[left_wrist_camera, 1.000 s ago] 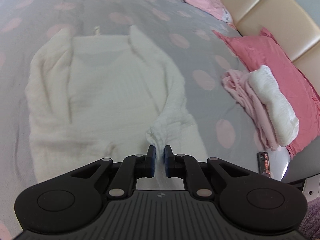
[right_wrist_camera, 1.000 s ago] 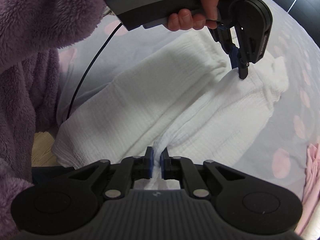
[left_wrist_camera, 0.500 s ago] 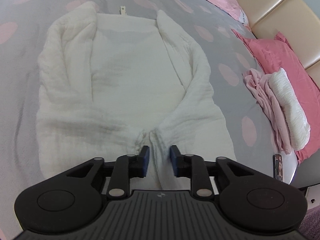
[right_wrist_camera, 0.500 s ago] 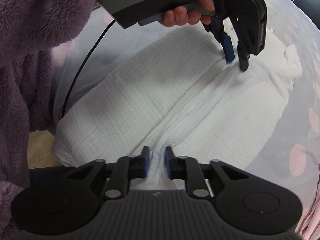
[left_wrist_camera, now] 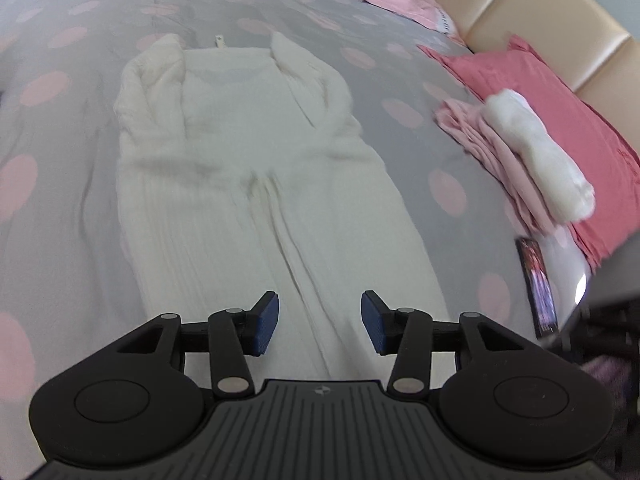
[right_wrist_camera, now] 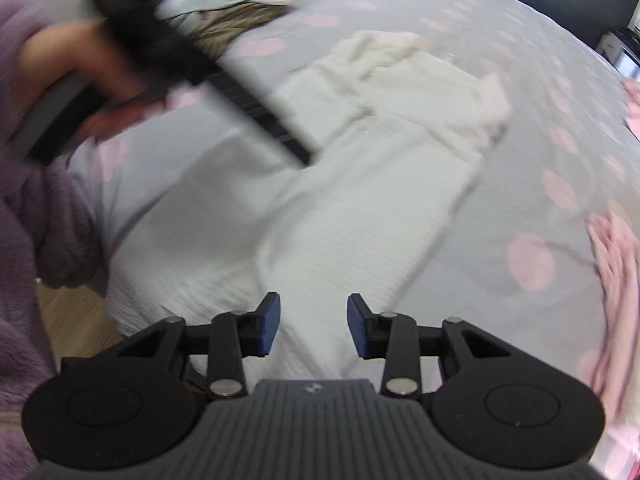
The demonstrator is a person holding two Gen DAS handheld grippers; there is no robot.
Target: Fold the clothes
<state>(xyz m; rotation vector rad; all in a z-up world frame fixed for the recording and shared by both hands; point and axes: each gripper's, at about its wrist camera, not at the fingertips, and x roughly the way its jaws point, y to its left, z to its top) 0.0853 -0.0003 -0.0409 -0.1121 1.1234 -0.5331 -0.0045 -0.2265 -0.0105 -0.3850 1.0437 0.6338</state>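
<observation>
Left gripper (left_wrist_camera: pixel 319 322): its blue pads are standing wide apart with nothing between them, hovering just above the near end of the garment.
Right gripper (right_wrist_camera: pixel 313 328): its jaws are likewise spread and gripping nothing, hanging over the near hem from the other side.
White garment (left_wrist_camera: pixel 256 184): it is lying flat and lengthwise on the bedspread, both long side panels turned in toward the middle, where they are meeting along a centre seam line.
Step in hand: judging by the narrow strip already formed, the lengthwise fold is looking done and a crosswise fold is coming next.
Doing it well: each tool is wanting a bite on one near corner of the hem, catching all layers together so the turned-in panels are not sliding open while lifting.
Watch for: the muslin-like cloth is looking soft and limp, so a shallow pinch is risking only the top layer.
Bedspread (left_wrist_camera: pixel 60 168): grey with pink spots, giving under the garment, so pressing down slightly is helping.
Folded pile (left_wrist_camera: pixel 532 160): white and pink pieces are resting well apart, against a red pillow (left_wrist_camera: pixel 560 92).
Phone (left_wrist_camera: pixel 538 282): it is lying near the bed's edge, clear of the garment.
</observation>
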